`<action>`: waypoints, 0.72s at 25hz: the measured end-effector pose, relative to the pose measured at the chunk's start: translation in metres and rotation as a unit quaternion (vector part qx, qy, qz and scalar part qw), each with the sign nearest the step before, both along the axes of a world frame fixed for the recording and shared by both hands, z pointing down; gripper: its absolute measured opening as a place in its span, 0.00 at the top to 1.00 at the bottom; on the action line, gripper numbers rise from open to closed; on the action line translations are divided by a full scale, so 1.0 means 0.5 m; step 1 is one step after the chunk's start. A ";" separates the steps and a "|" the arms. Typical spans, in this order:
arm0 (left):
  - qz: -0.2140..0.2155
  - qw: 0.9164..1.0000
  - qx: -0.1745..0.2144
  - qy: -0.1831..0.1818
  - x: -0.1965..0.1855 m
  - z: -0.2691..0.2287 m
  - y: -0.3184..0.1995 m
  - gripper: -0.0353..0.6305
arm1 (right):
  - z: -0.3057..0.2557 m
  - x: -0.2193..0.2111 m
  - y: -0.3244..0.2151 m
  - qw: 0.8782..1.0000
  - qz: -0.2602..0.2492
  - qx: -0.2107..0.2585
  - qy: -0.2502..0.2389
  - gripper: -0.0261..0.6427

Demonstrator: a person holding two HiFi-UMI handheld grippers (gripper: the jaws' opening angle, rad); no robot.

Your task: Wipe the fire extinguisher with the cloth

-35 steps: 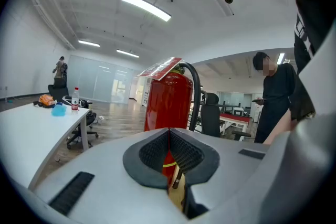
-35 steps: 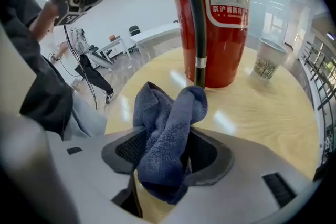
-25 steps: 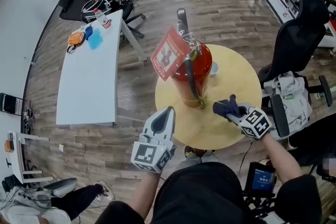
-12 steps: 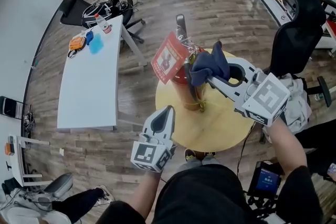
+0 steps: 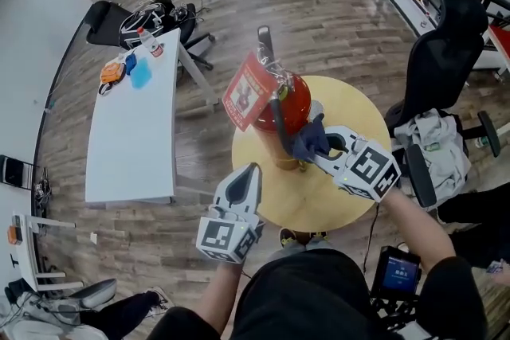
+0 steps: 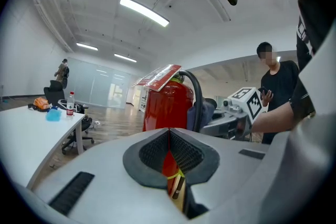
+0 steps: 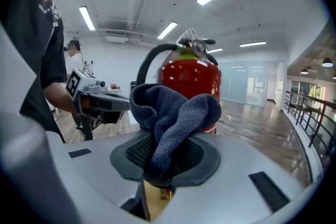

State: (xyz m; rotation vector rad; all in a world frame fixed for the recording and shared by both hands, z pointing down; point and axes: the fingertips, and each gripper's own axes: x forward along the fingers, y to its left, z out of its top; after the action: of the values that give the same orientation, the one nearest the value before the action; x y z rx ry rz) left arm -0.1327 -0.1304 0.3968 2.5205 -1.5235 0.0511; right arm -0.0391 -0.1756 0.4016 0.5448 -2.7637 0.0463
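While the red cylindrical fire extinguisher [image 5: 288,101] stands upright on the round yellow wooden desk [image 5: 351,119], the head view shows the right tongs [image 5: 317,154] bringing a bunched dark blue cloth [image 5: 309,138] to its side by the black hose [image 5: 277,119], apparently set for a wiping stroke; contact cannot be told. The left tongs [image 5: 254,169] hover near the desk's edge, apart from the cylinder, likely kept clear. Left gripper view: these tongs point almost level at the extinguisher, pads together on nothing. Right gripper view: the tongs are clamped on the cloth's lower fold, the bunch rising ahead of the pads, angled slightly down toward the red body.
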 end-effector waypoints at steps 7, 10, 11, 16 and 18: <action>0.007 1.000 0.003 0.001 0.007 -0.006 -0.001 0.91 | -0.085 0.001 0.001 0.999 0.010 0.026 -0.037 0.82; 0.009 1.000 0.006 0.001 0.013 -0.009 -0.004 0.91 | -0.199 -0.004 -0.004 0.995 0.011 0.079 -0.052 0.82; 0.010 1.000 0.008 0.002 0.016 -0.011 -0.003 0.91 | -0.224 -0.003 -0.010 0.994 0.016 0.087 -0.056 0.82; 0.014 1.000 0.013 0.002 0.022 -0.017 -0.003 0.91 | -0.238 0.002 -0.034 0.995 0.022 0.066 -0.071 0.82; 0.012 1.000 0.013 0.004 0.020 -0.017 -0.006 0.91 | -0.229 0.012 -0.038 0.994 0.021 0.043 -0.099 0.82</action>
State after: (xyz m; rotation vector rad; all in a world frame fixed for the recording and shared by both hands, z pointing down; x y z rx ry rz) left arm -0.1227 -0.1334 0.3882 2.5561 -1.5019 0.0252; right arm -0.0328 -0.1944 0.2869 0.6528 -2.9580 -0.0106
